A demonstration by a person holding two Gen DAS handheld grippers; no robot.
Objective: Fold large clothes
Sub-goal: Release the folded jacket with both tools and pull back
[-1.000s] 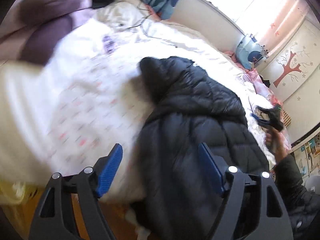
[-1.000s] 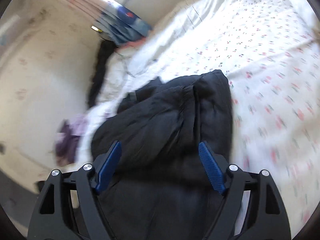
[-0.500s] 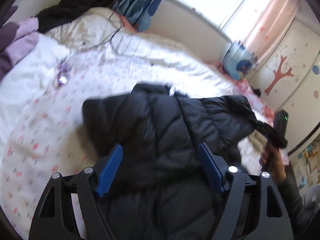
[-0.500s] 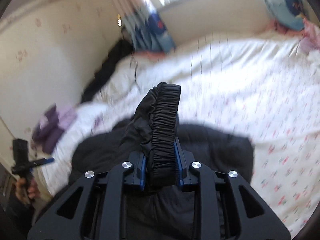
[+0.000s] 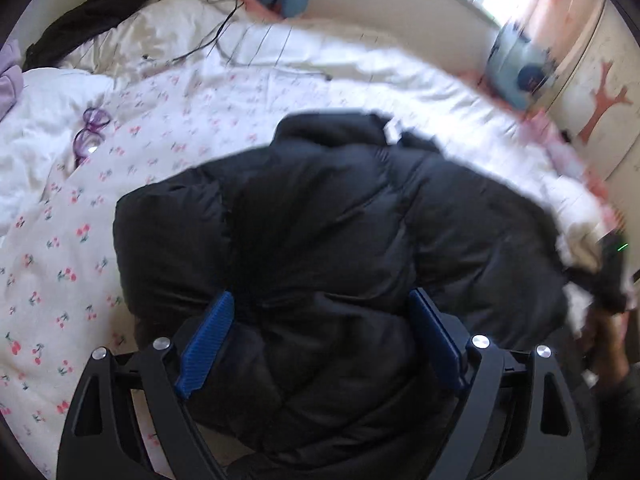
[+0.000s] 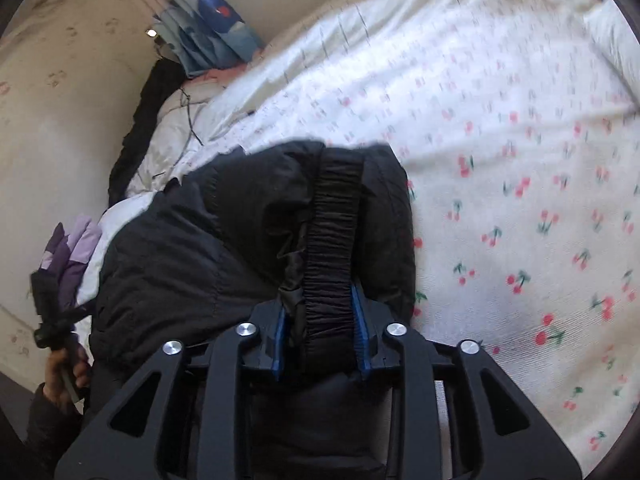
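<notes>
A black puffer jacket [image 5: 328, 240] lies spread on a bed with a white cherry-print cover [image 5: 60, 272]. My left gripper [image 5: 320, 336] is open, its blue pads wide apart above the jacket's near part, holding nothing. My right gripper [image 6: 320, 328] is shut on the jacket's ribbed elastic sleeve cuff [image 6: 332, 232], which stands up between the blue pads, with the jacket's body [image 6: 192, 248] to its left. In the left wrist view the right gripper shows blurred at the far right edge [image 5: 612, 276], at the end of the stretched-out sleeve.
Purple glasses [image 5: 90, 136] lie on the cover, left of the jacket. A dark garment [image 5: 80, 28] and a cable [image 5: 216, 36] lie near the pillows. Purple clothes [image 6: 72, 252] sit at the bed's edge. A blue curtain [image 6: 208, 36] hangs by the wall.
My right gripper closed on the sleeve cuff and has carried it out and down toward the bed. My left gripper moved over the jacket and stayed open.
</notes>
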